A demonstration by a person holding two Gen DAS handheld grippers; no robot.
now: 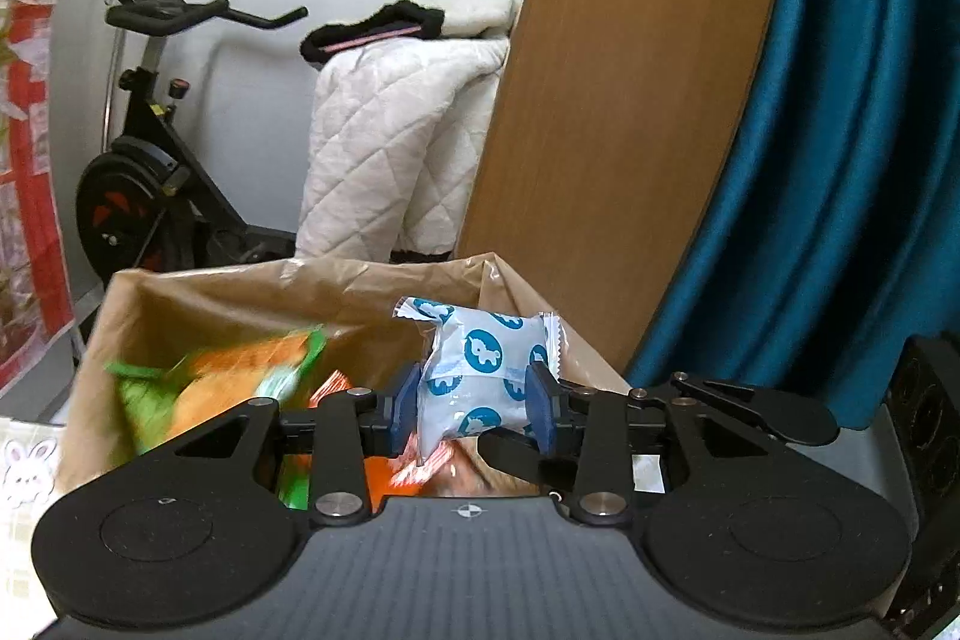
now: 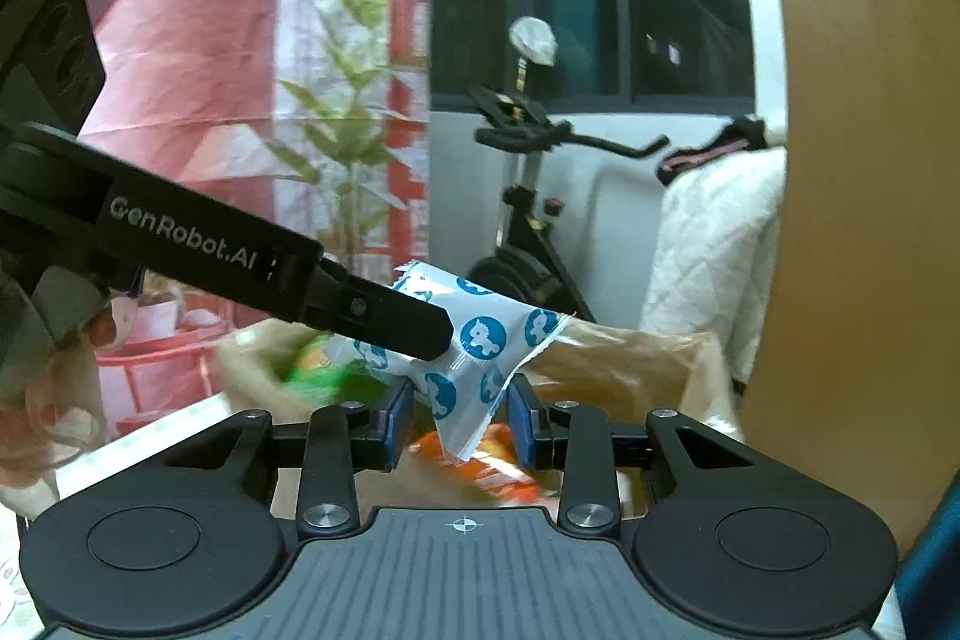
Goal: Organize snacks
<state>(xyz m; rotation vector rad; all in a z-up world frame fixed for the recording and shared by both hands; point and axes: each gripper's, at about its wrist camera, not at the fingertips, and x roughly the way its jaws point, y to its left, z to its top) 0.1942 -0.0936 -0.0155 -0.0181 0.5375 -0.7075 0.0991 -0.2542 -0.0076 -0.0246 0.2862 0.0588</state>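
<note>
The left gripper (image 1: 474, 403) has its fingers closed on a white packet (image 1: 477, 376) at frame centre, above the open brown bag (image 1: 198, 289). The right gripper (image 2: 459, 421) stands parted around the packet's lower edge — probably not pinching. A blurred green-orange pack (image 1: 240, 376) lies inside the bag, lower left.

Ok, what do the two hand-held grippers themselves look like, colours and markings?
Both are matte black: a ribbed centre plate with a small crosshair mark, round discs either side, scissor-like linkage bars with silver pivot bolts, and blue pads on the fingers. The left hand-held gripper matches the right hand-held gripper. In the right wrist view the left one's side reads "GenRobot.AI" in white. No cables visible.
</note>
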